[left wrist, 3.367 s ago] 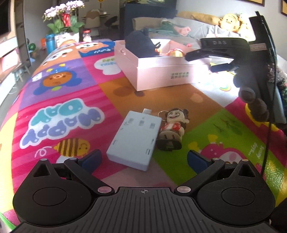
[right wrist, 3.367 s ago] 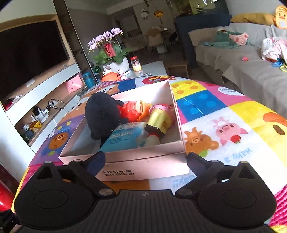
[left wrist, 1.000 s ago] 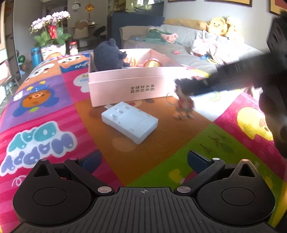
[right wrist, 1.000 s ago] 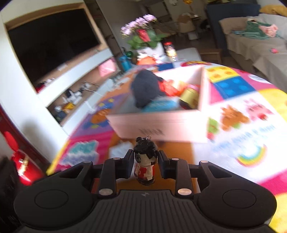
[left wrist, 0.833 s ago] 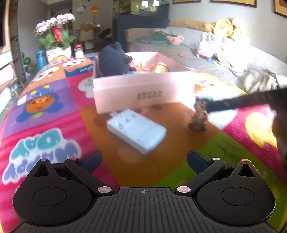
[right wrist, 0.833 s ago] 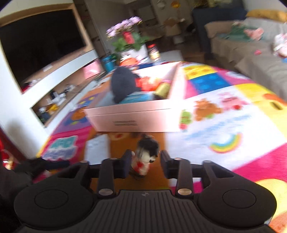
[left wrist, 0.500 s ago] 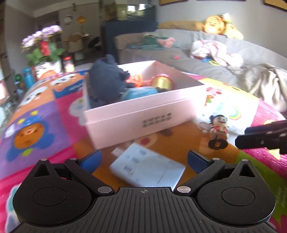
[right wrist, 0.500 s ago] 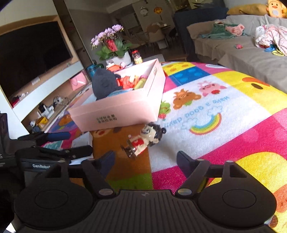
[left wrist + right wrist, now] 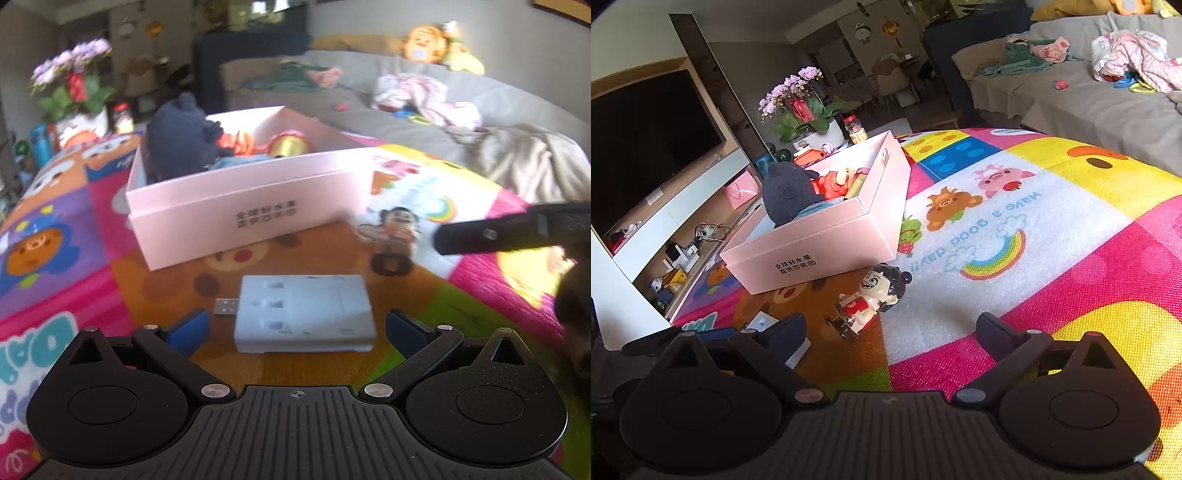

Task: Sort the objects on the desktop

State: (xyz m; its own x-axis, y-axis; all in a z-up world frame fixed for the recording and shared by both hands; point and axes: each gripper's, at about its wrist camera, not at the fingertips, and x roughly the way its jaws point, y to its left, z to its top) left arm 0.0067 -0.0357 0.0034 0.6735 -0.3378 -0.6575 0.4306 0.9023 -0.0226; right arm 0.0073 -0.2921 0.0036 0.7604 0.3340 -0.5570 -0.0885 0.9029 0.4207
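A white charger block (image 9: 303,314) with a USB plug lies on the colourful mat, between the blue pads of my open left gripper (image 9: 297,332); the pads do not touch it. Behind it stands the pink box (image 9: 251,218), holding a dark plush and other toys. A small black-haired figurine (image 9: 871,299) stands free on the mat by the box's near corner. My right gripper (image 9: 892,332) is just behind it with jaws opening wide and nothing between them. One right-gripper finger (image 9: 487,234) shows beside the figurine (image 9: 395,236) in the left wrist view.
The pink box (image 9: 820,240) is near the mat's far side. A grey sofa (image 9: 1089,107) with clothes lies beyond the table on the right. A flower pot (image 9: 809,122) and a TV unit (image 9: 657,147) are on the left. The charger's corner (image 9: 762,321) shows past my left fingers.
My right gripper opened, let go of the figurine and drew back; the figurine now stands on the mat. My left gripper moved up to the white charger, now between its fingers.
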